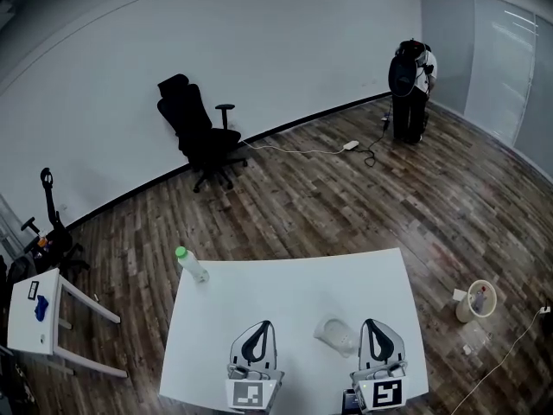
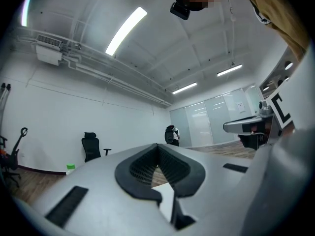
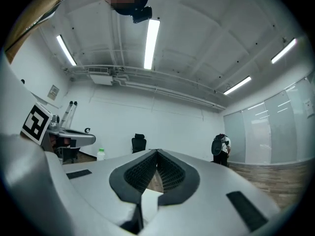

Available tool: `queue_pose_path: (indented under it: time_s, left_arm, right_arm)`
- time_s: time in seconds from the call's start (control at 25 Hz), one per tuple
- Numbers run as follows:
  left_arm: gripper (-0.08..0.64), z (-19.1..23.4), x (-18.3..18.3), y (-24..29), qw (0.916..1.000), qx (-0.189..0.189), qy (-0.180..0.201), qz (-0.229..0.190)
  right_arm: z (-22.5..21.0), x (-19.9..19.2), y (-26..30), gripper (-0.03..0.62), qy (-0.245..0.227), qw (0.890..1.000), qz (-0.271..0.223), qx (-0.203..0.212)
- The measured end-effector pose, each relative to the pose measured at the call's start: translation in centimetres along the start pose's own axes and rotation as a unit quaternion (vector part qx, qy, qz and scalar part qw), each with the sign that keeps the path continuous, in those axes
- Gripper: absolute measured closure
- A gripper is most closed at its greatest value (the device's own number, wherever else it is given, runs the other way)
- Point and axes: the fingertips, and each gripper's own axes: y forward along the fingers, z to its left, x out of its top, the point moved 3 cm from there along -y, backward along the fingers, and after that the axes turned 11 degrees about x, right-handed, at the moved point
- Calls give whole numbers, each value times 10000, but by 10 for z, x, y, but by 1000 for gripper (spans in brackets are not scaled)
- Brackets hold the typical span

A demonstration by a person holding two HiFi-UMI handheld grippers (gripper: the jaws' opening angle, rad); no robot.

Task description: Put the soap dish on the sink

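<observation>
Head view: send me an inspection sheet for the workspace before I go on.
Surface: white table, mostly bare.
Job's things: clear soap dish on the table, just left of the right gripper; no sink seen.
Clutter: green-capped bottle at the table's far left corner.
Grippers: left gripper and right gripper both shut, nothing between the jaws.
Cables: white cable along the far wall; another cable on the floor at right.
Surroundings: wood floor, office chair, person far off, side table at left.

Head view looks steeply down at the table [image 1: 294, 288]; both gripper views face level, sharing the chair [image 2: 90, 145].
</observation>
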Motion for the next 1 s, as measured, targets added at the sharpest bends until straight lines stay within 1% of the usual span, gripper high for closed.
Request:
queue_pose_path:
  time_s: [0.12, 0.24, 0.36, 0.6, 0.76, 1.0]
  left_arm:
    - [552, 3, -4, 3, 10000, -8, 91, -6]
    - [553, 6, -5, 5, 10000, 21, 46, -12]
    - [552, 5, -3, 5, 10000, 28, 3, -21]
    - [554, 0, -6, 8, 9999, -72, 50, -91]
    - [553, -3, -6, 10, 9999, -123, -11, -71]
    - [554, -1, -7, 17, 9999, -75, -48, -69]
  right_arm:
    - [-4, -7, 4, 583, 17, 9996, 231, -182]
    - [-11, -5, 6, 582, -92, 9993, 204, -301]
    - [-15, -4, 6, 583, -95, 9991, 213, -368]
    - [-16, -8, 8, 583, -110, 9986, 280, -427]
    - [-16, -8, 8, 583, -112, 9983, 298, -484]
    - [-17, -11, 14, 583, -142, 9984, 334, -441]
